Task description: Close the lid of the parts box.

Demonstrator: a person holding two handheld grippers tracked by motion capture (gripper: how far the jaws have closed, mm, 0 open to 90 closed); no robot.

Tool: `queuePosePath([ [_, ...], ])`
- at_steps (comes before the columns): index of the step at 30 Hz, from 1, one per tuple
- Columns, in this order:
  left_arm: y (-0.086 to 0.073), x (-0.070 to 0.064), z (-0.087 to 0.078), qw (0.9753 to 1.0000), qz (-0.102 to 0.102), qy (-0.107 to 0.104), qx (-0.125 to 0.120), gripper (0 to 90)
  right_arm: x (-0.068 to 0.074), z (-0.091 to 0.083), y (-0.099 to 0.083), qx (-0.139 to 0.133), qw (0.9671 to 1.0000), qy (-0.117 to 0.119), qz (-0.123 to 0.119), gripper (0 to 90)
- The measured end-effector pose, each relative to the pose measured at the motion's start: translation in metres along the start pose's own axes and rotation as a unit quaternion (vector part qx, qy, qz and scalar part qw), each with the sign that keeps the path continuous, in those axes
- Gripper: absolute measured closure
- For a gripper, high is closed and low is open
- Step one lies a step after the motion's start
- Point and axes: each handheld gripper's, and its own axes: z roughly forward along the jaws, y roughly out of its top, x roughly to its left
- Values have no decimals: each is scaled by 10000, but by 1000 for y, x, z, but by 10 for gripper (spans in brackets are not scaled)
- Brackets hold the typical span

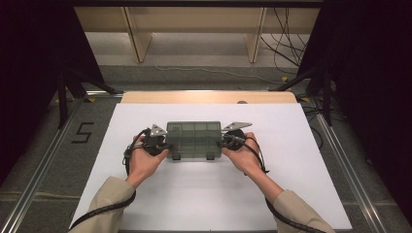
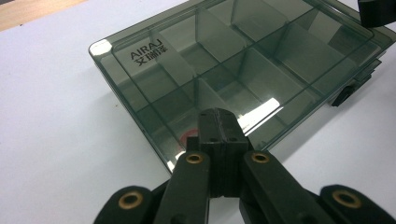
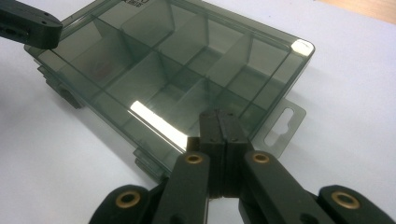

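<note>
A smoky-green clear compartment box (image 1: 194,137) lies with its lid down in the middle of the white table sheet (image 1: 204,194). Its two latches face the person. My left gripper (image 1: 167,144) is at the box's left end, and my right gripper (image 1: 222,141) at its right end. In the left gripper view, the left gripper (image 2: 218,122) is shut, tips over the lid's near edge of the box (image 2: 243,60). In the right gripper view, the right gripper (image 3: 219,121) is shut too, tips over the lid edge of the box (image 3: 177,60) beside its hang tab (image 3: 282,125). Nothing sits between either pair of jaws.
A wooden table edge (image 1: 209,97) shows beyond the sheet. A "5" mark (image 1: 82,132) is on the floor at the left. Wooden shelf legs (image 1: 138,41) and loose cables (image 1: 286,43) stand behind, with dark stands on both sides.
</note>
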Motion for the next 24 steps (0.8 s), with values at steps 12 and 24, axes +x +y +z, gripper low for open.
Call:
queuePosePath([
  [12, -1, -1, -9, 9973, -138, 39, -719, 698, -7, -7, 0, -438, 9988, 180, -153, 670],
  [24, -5, -9, -24, 9857, -265, -272, -1643, 226, -9, -24, -3, -1243, 9900, 575, -327, 284],
])
